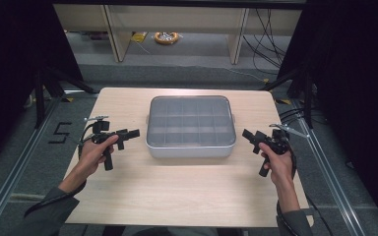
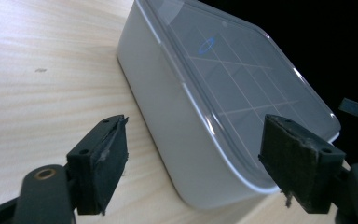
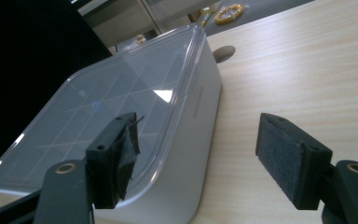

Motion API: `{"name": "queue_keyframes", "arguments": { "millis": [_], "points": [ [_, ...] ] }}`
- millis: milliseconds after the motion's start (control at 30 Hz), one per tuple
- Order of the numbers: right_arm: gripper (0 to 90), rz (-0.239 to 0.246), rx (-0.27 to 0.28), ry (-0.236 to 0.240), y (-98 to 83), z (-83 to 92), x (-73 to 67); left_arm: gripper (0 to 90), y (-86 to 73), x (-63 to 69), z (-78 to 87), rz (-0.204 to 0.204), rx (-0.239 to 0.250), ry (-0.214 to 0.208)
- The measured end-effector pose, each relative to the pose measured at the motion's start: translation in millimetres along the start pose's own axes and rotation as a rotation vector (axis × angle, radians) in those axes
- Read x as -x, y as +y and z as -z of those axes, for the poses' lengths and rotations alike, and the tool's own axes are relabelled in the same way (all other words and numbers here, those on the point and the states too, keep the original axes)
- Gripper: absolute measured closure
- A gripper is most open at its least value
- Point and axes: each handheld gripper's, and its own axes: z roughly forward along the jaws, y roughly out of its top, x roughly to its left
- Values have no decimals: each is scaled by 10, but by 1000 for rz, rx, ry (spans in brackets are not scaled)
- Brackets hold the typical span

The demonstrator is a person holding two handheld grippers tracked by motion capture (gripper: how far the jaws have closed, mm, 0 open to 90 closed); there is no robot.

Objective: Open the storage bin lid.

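A lidded white box sits mid-table with a wide-open, empty gripper on either side.

The box [image 1: 191, 127] is a shallow white tray with rounded corners under a clear lid [image 1: 190, 119], and pale dividers inside show through as a grid of compartments (their contents cannot be made out; no label or brand is legible on it). It rests on the light wooden table [image 1: 177, 196], nearer the far edge than the near one. The left gripper [image 1: 131, 133] hovers just beside the box's left end, jaws spread apart and holding nothing, while the right gripper [image 1: 248, 134] does likewise at the right end. On the floor [image 1: 15, 142] left of the table, black tape forms a "5" [image 1: 60, 132].
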Motion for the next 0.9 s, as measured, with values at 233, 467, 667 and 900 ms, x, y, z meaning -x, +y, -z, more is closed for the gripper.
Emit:
{"name": "queue_keyframes", "arguments": {
  "millis": [233, 467, 667, 900],
  "points": [
    [350, -23, -25, -7, 126, -264, 2, 256, 125, -6, -176, 30, -16, 10],
    [368, -71, -56, 2, 216, -484, -48, 263, 209, -8, -316, 46, -21, 12],
    [403, -91, -92, 5, 239, -686, -97, 343, 282, -40, -455, 79, -34, 14],
    [437, -127, -108, 20, 254, -797, -107, 427, 323, -36, -588, 76, -48, 15]
  ]
}}
